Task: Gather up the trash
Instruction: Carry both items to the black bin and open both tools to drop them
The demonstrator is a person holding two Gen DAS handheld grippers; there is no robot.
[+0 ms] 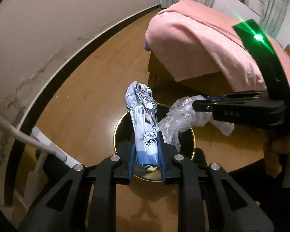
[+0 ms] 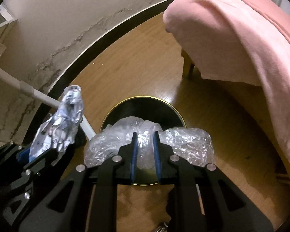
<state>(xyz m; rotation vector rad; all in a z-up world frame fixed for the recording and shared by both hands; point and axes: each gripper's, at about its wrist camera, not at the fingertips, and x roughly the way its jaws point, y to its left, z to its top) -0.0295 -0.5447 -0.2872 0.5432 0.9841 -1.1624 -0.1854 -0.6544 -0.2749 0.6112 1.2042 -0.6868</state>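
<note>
My left gripper [image 1: 146, 135] is shut on a crumpled blue-and-white printed wrapper [image 1: 143, 119] and holds it above a round black bin with a gold rim [image 1: 191, 135]. My right gripper [image 2: 145, 135] is shut on a crumpled clear plastic bag [image 2: 187, 145], also above the bin [image 2: 143, 104]. In the left wrist view the right gripper [image 1: 198, 104] comes in from the right with the plastic bag [image 1: 176, 121] hanging over the bin. In the right wrist view the left gripper [image 2: 36, 152] shows at lower left with the wrapper [image 2: 65, 121].
The bin stands on a wooden floor [image 1: 90, 100]. A piece of furniture draped with a pink blanket [image 1: 203, 44] stands to the right. A stained white wall with a dark baseboard [image 1: 48, 85] curves at the left, with a white pipe [image 2: 38, 94] beside it.
</note>
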